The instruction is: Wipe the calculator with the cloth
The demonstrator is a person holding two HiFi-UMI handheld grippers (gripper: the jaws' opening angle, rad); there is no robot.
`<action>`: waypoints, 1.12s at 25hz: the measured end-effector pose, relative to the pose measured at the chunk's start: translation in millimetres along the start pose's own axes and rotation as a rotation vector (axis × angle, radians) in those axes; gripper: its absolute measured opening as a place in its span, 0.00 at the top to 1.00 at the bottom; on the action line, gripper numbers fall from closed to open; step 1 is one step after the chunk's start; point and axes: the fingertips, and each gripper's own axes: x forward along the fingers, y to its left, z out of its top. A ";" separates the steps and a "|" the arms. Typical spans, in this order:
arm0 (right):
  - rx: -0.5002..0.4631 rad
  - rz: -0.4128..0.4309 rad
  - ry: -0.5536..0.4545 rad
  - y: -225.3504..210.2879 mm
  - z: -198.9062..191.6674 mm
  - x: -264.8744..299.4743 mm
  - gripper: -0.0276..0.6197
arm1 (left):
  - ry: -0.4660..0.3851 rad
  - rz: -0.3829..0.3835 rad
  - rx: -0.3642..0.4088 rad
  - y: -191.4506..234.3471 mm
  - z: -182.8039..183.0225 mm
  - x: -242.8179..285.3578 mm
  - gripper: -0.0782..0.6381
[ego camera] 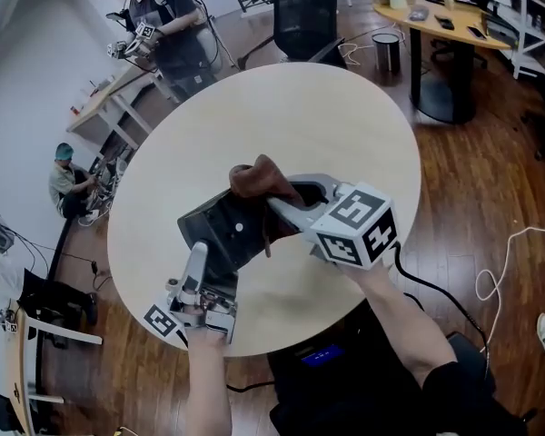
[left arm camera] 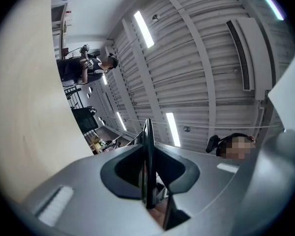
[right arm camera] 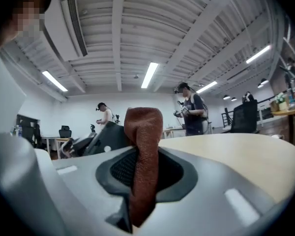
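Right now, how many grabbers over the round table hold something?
2. The left gripper clamps the calculator by its near edge; the right gripper pinches the cloth at the calculator's far end.

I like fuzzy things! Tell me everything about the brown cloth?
The brown cloth looks soft and fuzzy, like a towel. It is bunched into a fold, pinched between the fingers of the right gripper and sticking out past them. Its free end seems to rest on the upper edge of the dark calculator.
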 end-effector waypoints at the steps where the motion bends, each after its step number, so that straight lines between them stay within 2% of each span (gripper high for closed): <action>1: 0.021 -0.033 0.010 -13.8 -6.3 -3.0 0.83 | -0.009 0.000 -0.007 1.3 0.7 -1.4 0.79; 4: 0.080 -0.091 -0.006 -37.7 -12.3 -18.0 0.83 | -0.023 -0.001 -0.012 2.9 2.5 -2.5 0.79; 6: 0.094 -0.070 -0.048 -31.7 -0.9 -23.9 0.83 | -0.031 0.000 -0.013 4.8 4.8 -0.9 0.79; 10: 0.085 0.109 -0.102 30.3 26.9 -14.6 0.83 | -0.046 0.007 -0.021 7.5 6.3 -1.2 0.79; 12: 0.033 0.194 -0.076 67.3 28.5 -4.5 0.83 | -0.048 0.008 -0.025 8.0 4.5 -0.7 0.79; 14: -0.032 0.221 -0.032 84.9 21.6 5.7 0.83 | -0.055 0.002 -0.030 7.4 3.6 0.7 0.79; 17: -0.038 0.155 -0.006 65.3 9.4 7.8 0.83 | -0.070 -0.014 -0.032 3.1 4.9 0.2 0.79; 24: 0.104 -0.070 0.029 -32.9 -27.5 -14.1 0.83 | -0.084 -0.008 -0.033 4.8 5.2 -4.2 0.79; 26: 0.134 -0.086 -0.002 -39.6 -23.0 -24.0 0.83 | -0.083 -0.006 -0.032 5.9 5.8 -3.2 0.79; 28: 0.139 -0.037 -0.050 -22.5 -4.7 -25.0 0.83 | -0.087 -0.003 -0.032 6.9 10.2 -2.5 0.79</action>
